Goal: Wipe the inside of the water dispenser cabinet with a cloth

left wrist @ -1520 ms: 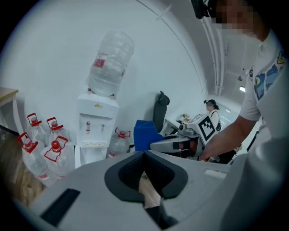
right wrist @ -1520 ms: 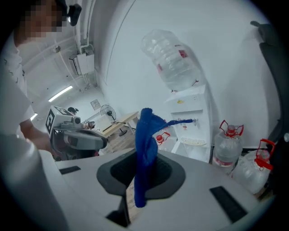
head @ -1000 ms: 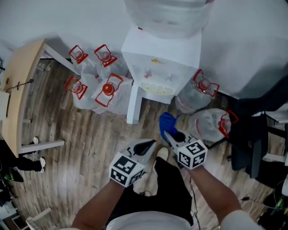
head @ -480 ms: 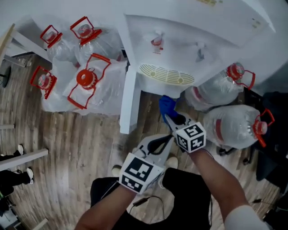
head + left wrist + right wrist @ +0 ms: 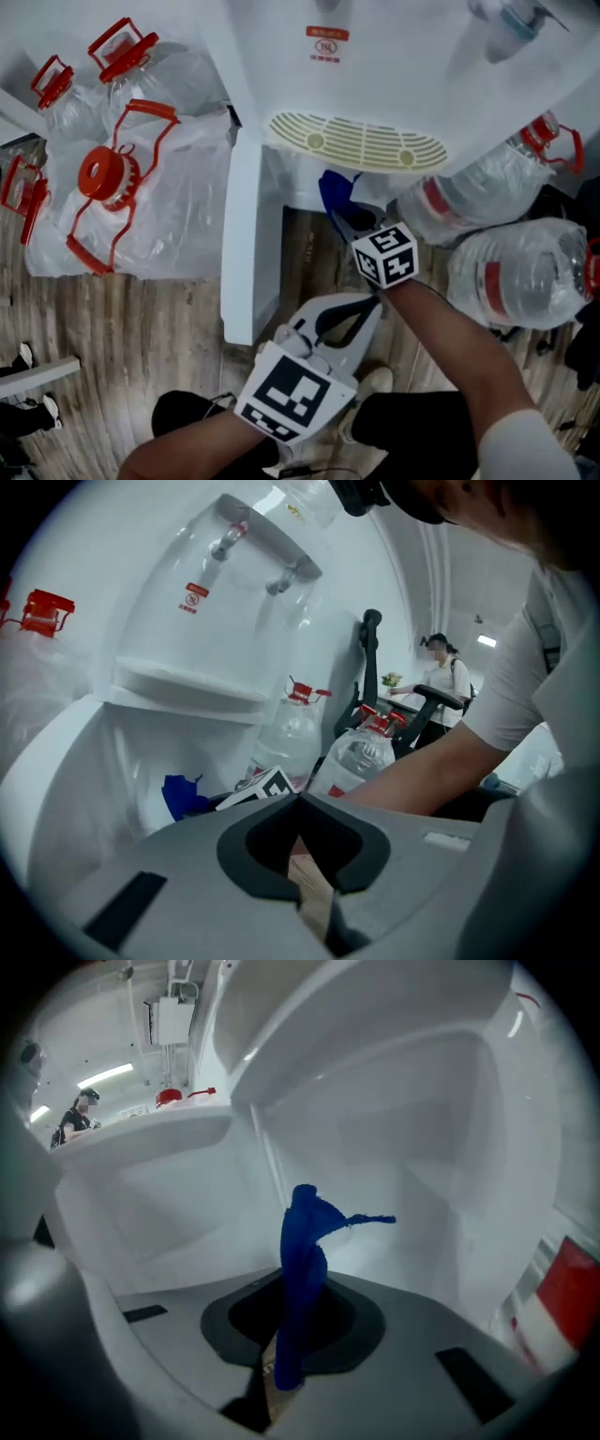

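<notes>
The white water dispenser [image 5: 394,84] stands with its lower cabinet door [image 5: 251,244] swung open at the left. My right gripper [image 5: 342,216] is shut on a blue cloth [image 5: 335,190] and reaches into the cabinet opening below the drip grille [image 5: 356,145]. In the right gripper view the cloth [image 5: 305,1232] stands up from the closed jaws of the gripper [image 5: 292,1283], close to the white inner walls [image 5: 178,1204]. My left gripper [image 5: 373,302] hangs back over the floor, shut and holding nothing. The left gripper view shows the left gripper [image 5: 300,803], the cloth [image 5: 183,794] and the cabinet [image 5: 84,752].
Large water bottles with red handles [image 5: 141,197] crowd the floor left of the door. Two more bottles [image 5: 520,272] [image 5: 469,202] lie at the right of the dispenser. A wooden floor [image 5: 141,328] runs below. A person [image 5: 441,667] stands far behind.
Both grippers and the head camera have moved forward toward the dispenser. The right gripper has carried the blue cloth from over the floor into the cabinet opening.
</notes>
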